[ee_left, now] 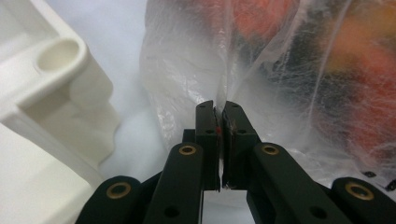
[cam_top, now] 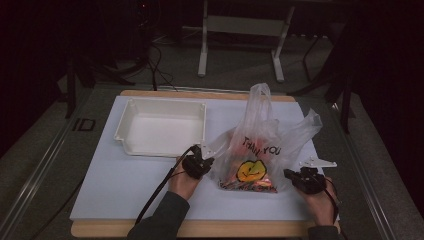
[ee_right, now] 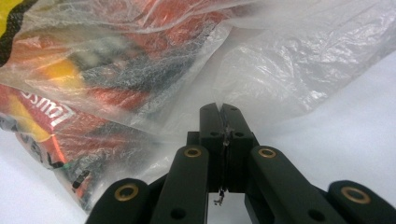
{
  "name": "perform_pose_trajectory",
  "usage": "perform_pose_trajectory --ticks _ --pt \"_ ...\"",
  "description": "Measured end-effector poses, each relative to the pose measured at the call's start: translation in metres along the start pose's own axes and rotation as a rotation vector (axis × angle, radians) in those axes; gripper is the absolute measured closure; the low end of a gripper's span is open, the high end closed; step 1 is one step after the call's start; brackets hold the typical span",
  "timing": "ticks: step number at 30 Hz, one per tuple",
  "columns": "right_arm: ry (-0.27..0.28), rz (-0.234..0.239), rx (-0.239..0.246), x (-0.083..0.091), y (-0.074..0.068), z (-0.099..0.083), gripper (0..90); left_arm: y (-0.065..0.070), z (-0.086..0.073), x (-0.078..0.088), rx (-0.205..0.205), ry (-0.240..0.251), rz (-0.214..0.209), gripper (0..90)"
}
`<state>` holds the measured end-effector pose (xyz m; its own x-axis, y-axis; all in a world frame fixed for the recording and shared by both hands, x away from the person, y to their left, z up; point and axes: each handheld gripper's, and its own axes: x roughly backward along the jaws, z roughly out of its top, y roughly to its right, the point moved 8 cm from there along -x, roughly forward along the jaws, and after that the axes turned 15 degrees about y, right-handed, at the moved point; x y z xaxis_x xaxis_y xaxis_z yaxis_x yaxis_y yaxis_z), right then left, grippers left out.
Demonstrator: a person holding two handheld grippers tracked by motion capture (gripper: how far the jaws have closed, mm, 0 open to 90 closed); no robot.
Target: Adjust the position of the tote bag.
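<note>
The room is dark, and a pale blue-white mat [cam_top: 150,190] is lying on a wooden table [cam_top: 200,229] under the lamp light. Two hands are coming in from the near edge, each one holding a black gripper.

The left gripper [ee_left: 219,112] is sitting at the left bottom corner of the thin see-through plastic shopping bag with a yellow smiley face [cam_top: 252,160]. Its jaws are pressed together on a fold of the bag's skin, so it is pinching the plastic. The right gripper [ee_right: 219,112] is sitting at the right bottom corner of the same bag, and its jaws are squeezed tight on a fold of plastic too.

So the bag is lying right between the two grippers, one hand on each side, both just as close. The bag is standing tall, with its handles pointing up and away from the person. Red and orange snack packets [ee_right: 93,84] are sitting low inside it, near the pinched corners.

Farther back and to the left, a white plastic tray with a raised rim [cam_top: 125,131] is waiting, just beside the left gripper. I think the next move is lifting both corners together, so the packets are sliding out of the top.
</note>
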<state>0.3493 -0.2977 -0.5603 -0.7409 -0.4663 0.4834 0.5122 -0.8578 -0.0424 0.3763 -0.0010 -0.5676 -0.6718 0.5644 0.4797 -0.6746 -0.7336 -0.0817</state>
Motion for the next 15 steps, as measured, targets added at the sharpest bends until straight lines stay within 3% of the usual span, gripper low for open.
perform_pose_trajectory --ticks 6,8,11,15 --pt "0.003 -0.001 -0.007 0.002 0.001 -0.001 88.6 -0.001 -0.002 -0.001 0.017 -0.009 -0.003 83.9" --pt "0.007 -0.001 -0.001 0.002 0.000 0.000 88.6 0.001 0.003 0.002 0.024 0.021 -0.010 75.5" --pt "0.007 0.000 0.002 0.002 -0.001 0.001 88.4 0.005 0.012 0.008 0.050 0.082 -0.060 66.3" --pt "0.012 0.000 0.002 0.002 -0.001 0.001 88.0 0.006 0.021 0.016 0.075 0.122 -0.076 59.5"
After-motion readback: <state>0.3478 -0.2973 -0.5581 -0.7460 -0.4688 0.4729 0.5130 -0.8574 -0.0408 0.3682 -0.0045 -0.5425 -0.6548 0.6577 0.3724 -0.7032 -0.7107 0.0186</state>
